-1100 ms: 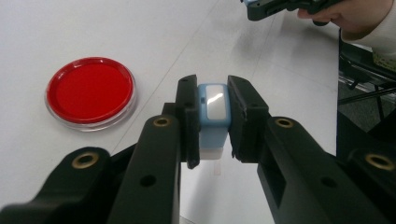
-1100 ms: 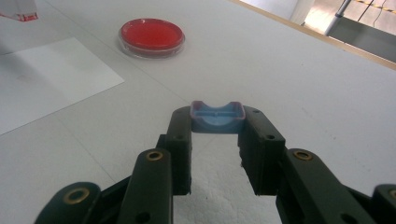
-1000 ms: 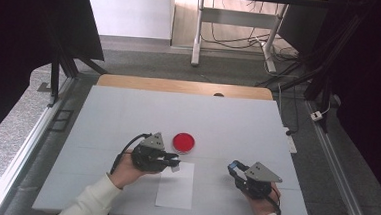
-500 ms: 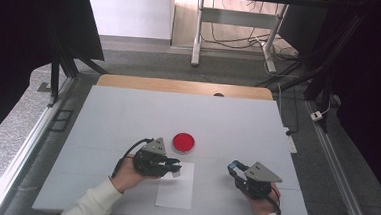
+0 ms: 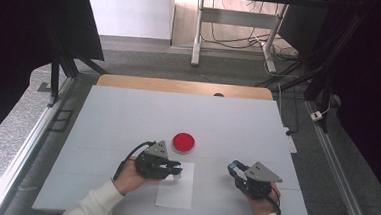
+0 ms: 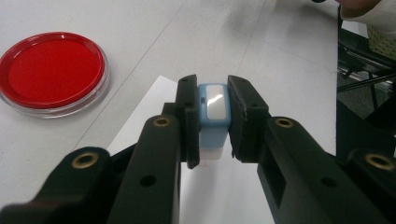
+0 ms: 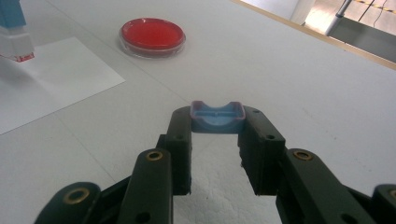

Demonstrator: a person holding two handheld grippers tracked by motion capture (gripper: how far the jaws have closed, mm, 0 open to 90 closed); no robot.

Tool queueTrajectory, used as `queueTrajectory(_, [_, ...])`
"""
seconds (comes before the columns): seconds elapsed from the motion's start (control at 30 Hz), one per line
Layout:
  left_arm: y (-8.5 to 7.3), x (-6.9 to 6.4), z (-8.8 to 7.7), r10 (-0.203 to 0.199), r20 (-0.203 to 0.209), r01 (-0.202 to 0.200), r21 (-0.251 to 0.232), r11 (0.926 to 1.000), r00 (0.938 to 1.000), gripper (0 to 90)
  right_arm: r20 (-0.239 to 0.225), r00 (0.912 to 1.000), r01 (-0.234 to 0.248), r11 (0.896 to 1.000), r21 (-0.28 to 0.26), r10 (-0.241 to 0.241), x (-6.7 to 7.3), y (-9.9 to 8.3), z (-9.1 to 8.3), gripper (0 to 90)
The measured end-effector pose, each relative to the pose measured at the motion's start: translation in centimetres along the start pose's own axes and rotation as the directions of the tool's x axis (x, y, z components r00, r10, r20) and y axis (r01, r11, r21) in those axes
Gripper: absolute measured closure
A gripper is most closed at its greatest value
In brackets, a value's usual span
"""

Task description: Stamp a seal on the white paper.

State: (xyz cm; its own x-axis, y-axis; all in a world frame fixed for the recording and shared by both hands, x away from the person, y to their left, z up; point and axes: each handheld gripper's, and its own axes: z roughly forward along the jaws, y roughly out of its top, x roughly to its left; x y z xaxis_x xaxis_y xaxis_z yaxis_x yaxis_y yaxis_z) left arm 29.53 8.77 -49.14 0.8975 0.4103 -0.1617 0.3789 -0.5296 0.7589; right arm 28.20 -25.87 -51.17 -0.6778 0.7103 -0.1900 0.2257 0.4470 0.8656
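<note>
High cam overhead; gripper cams close, low.

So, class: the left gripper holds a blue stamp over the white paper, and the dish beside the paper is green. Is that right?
Not quite. The dish is red, not green, as the left gripper view shows. The rest stands: the left gripper holds the blue stamp over the white paper.
</note>
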Motion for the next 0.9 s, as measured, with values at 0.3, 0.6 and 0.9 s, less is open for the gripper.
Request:
queueTrajectory(0.3, [-0.3, 0.0, 0.7, 0.0, -0.002, 0.0, 0.017, 0.9999, 1.0, 74.5, 0.005, 1.0, 0.002, 1.0, 0.003, -0.002, 0.0, 0.0, 0.0, 65.4])
queueTrajectory(0.6, [-0.5, 0.0, 1.0, -0.001, -0.007, 0.001, 0.023, 0.9997, 1.0, 74.5, 0.0, 1.0, 0.001, 1.0, 0.001, -0.001, 0.0, 0.0, 0.0, 65.3])
queueTrajectory(0.9, [-0.7, 0.0, 1.3, 0.002, -0.007, -0.002, 0.034, 0.9994, 1.0, 74.4, -0.002, 1.0, -0.002, 1.0, -0.004, 0.002, 0.0, 0.0, 0.0, 65.4])
